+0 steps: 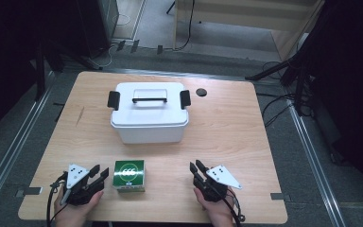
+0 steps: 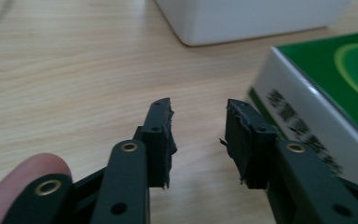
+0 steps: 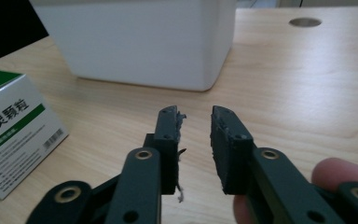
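A white lidded storage box (image 1: 149, 112) with black side clasps and a black handle stands on the wooden table (image 1: 231, 127), its wall also in view from both grippers (image 2: 251, 18) (image 3: 144, 42). A small green-and-white carton (image 1: 129, 175) (image 2: 321, 98) (image 3: 9, 126) lies near the front edge. My left gripper (image 1: 100, 171) (image 2: 198, 119) rests just left of the carton, open, nothing between its jaws. My right gripper (image 1: 197, 166) (image 3: 195, 122) rests to the carton's right, well apart from it, open and empty.
A round black grommet (image 1: 201, 92) (image 3: 305, 22) sits in the table beyond the box's right corner. Bare wood lies left, right and in front of the box. Dark stands and cables crowd the floor around the table.
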Tool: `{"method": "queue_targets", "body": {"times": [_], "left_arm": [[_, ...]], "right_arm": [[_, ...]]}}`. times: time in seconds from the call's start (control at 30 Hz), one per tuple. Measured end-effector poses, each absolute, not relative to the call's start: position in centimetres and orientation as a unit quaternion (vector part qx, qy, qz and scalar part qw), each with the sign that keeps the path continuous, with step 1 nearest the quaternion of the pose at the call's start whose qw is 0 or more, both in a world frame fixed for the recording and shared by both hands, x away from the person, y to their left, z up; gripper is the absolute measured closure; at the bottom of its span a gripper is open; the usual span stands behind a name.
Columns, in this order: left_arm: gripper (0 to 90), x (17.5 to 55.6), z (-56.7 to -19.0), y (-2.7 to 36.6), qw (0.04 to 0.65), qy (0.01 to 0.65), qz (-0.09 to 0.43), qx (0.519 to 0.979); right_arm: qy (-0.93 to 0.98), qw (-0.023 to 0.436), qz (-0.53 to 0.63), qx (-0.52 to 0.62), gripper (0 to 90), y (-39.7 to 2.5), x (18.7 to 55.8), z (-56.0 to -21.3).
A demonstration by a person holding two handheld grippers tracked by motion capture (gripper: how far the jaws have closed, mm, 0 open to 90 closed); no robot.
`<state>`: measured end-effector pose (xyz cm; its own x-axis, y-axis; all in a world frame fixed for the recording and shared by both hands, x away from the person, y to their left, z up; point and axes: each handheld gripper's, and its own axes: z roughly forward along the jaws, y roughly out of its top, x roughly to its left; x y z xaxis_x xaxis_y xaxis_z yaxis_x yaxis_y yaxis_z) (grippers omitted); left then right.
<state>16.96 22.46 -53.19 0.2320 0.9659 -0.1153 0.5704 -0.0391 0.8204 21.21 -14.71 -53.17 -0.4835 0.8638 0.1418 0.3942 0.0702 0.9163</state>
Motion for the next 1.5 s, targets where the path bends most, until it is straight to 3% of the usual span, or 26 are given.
{"method": "queue_targets", "body": {"times": [0.23, 0.37, 0.67, 0.87, 1.3, 1.5], "left_arm": [[85.5, 16.8, -53.1, 21.9, 0.417, 0.553, 0.207, 0.691], [89.6, 16.8, -53.0, 21.4, 0.422, 0.551, 0.201, 0.691], [90.0, 17.0, -53.4, 19.2, 0.417, 0.544, 0.193, 0.702], [90.0, 16.8, -53.5, 16.8, 0.413, 0.525, 0.197, 0.717], [90.0, 19.4, -53.1, 11.0, 0.410, 0.486, 0.175, 0.752], [90.0, 21.1, -53.0, 8.2, 0.418, 0.481, 0.155, 0.755]], "right_arm": [[0.716, 0.191, 0.495, 0.453, 84.8, -11.8, 20.8, -53.7], [0.735, 0.169, 0.497, 0.428, 87.2, -10.3, 20.4, -53.9], [0.759, 0.132, 0.502, 0.393, 88.5, -7.6, 19.4, -54.0], [0.765, 0.140, 0.492, 0.392, 90.0, -6.9, 18.9, -54.1], [0.746, 0.147, 0.460, 0.458, 90.0, -12.0, 20.5, -53.2], [0.745, 0.174, 0.446, 0.465, 90.0, -14.6, 20.3, -53.1]]}}
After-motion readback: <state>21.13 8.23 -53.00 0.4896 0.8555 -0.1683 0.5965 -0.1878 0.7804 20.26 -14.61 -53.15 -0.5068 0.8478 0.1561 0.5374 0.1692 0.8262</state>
